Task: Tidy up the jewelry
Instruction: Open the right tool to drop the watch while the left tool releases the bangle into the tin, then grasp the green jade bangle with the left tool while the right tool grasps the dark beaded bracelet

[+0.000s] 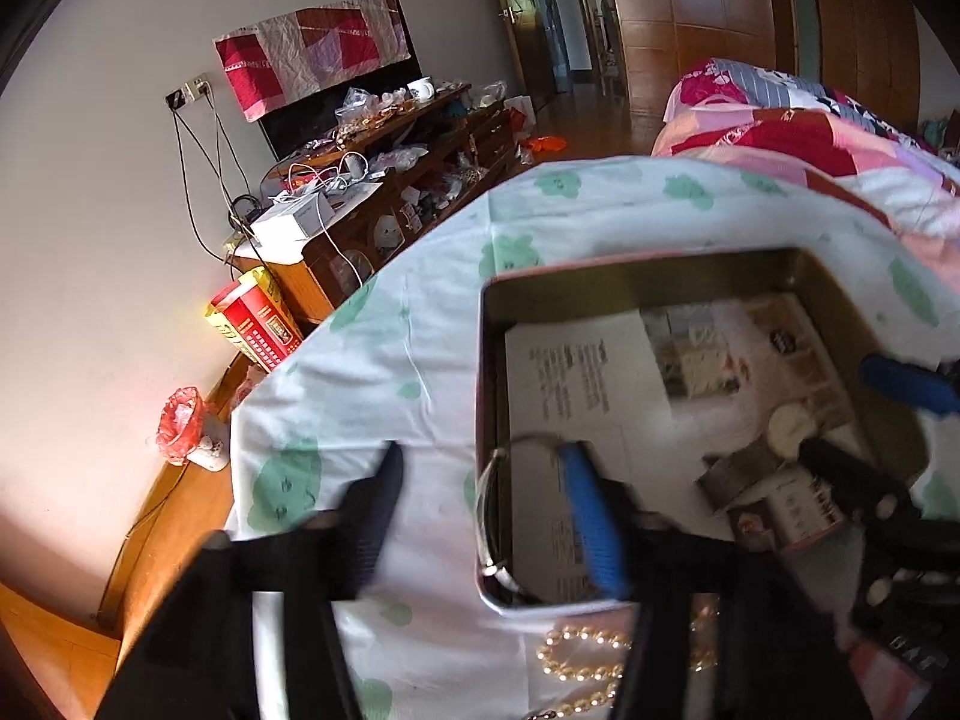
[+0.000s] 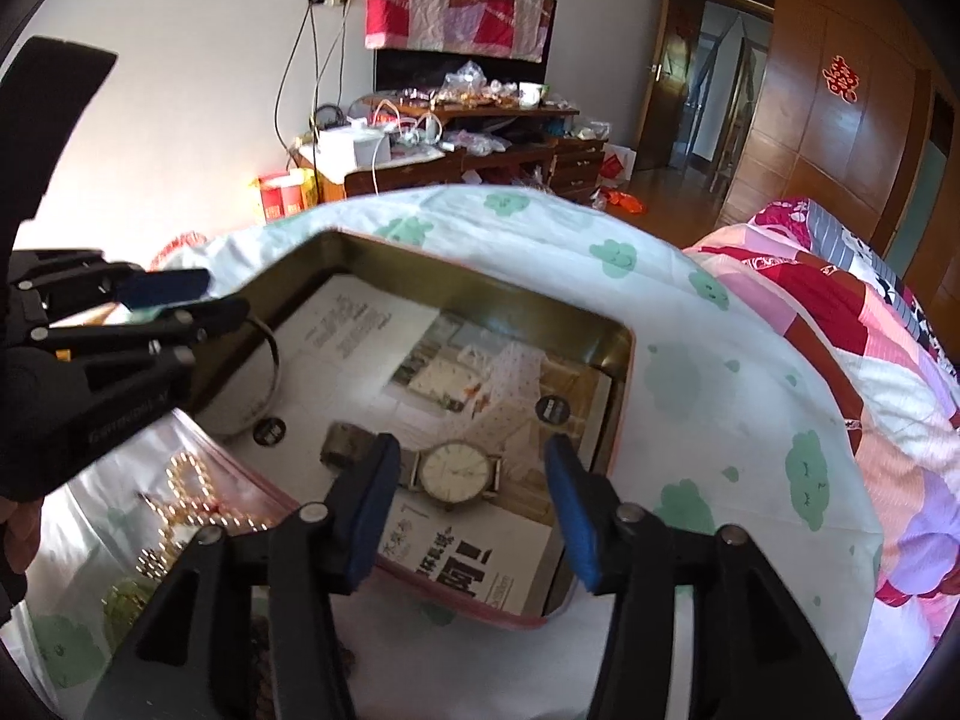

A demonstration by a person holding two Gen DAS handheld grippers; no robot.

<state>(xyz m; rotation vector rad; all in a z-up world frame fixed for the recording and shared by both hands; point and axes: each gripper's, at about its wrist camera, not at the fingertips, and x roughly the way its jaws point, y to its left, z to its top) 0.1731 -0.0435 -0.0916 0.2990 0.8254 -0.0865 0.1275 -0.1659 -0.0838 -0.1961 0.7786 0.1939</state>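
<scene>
My right gripper (image 2: 474,510) hangs spread wide over the wristwatch (image 2: 454,474) lying inside the tin box (image 2: 621,360). My left gripper (image 1: 480,492) also gapes, one finger beside the bangle (image 1: 498,516) propped at the box wall. Pearl necklace (image 1: 585,657) lies outside on the sheet (image 2: 690,324).

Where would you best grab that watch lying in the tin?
Probably at the round case of the watch, coming straight down from above. It lies flat, face up, on the paper lining the tin, so there is no edge to slide under. The right gripper is open with a finger on either side of it; closing across the case, not the thin strap, looks steadiest.
</scene>
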